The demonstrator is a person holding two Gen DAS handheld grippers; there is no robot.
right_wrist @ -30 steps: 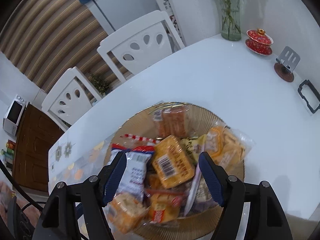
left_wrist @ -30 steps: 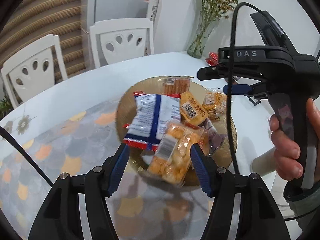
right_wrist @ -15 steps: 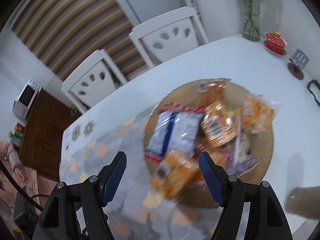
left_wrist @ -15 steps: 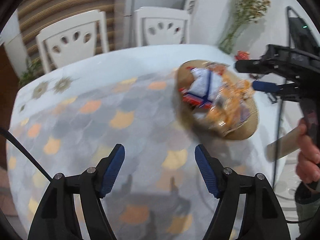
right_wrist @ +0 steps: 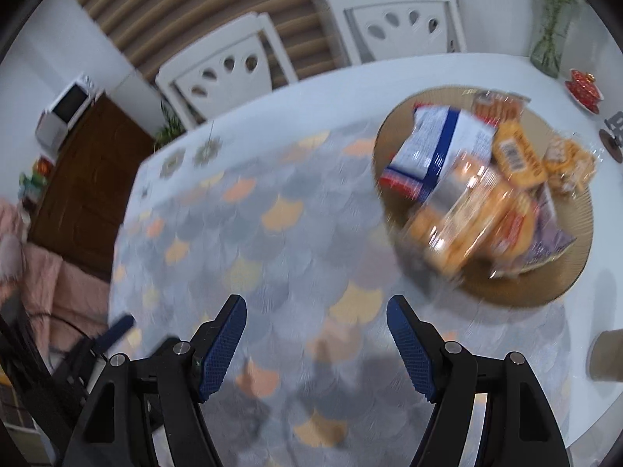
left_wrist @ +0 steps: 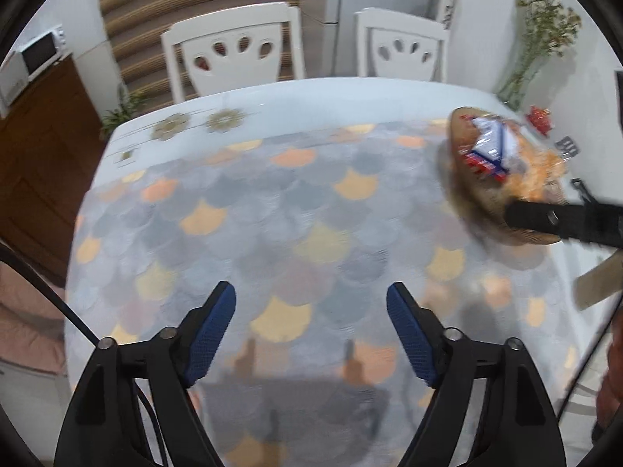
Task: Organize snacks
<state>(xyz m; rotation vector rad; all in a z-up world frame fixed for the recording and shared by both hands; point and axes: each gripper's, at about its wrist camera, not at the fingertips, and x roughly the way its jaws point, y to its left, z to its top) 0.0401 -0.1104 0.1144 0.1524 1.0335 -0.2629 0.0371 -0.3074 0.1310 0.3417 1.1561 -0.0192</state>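
1. The left gripper [left_wrist: 310,313] hangs above the patterned mat [left_wrist: 272,210] on the bench [left_wrist: 311,93], its 2 blue-padded fingers [left_wrist: 212,327] spread wide with nothing between them.
2. The right gripper [right_wrist: 316,329] is likewise spread and holds nothing, hovering over the mat's near part.
3. The snacks sit piled in a round tan woven tray [right_wrist: 545,292] toward the far right of the bench, partly on the mat's right edge.
4. In the right wrist view, a white and blue bag [right_wrist: 436,148] lies on the tray's left side.
5. A clear pack of orange crackers [right_wrist: 467,225] lies in front of it, reaching over the tray's near-left rim; the picture is blurred here.
6. An orange packet with a barcode [right_wrist: 516,159] lies to the right of the bag, and more small packs lie around it.
7. In the left wrist view, a black part of the right gripper's body [left_wrist: 564,223] crosses in front of the tray [left_wrist: 479,198].
8. Beyond the tray stand a glass vase with dried flowers [right_wrist: 549,39] and a red lidded cup [right_wrist: 584,81].
9. 2 white chairs [left_wrist: 237,58] stand at the far side of the bench.
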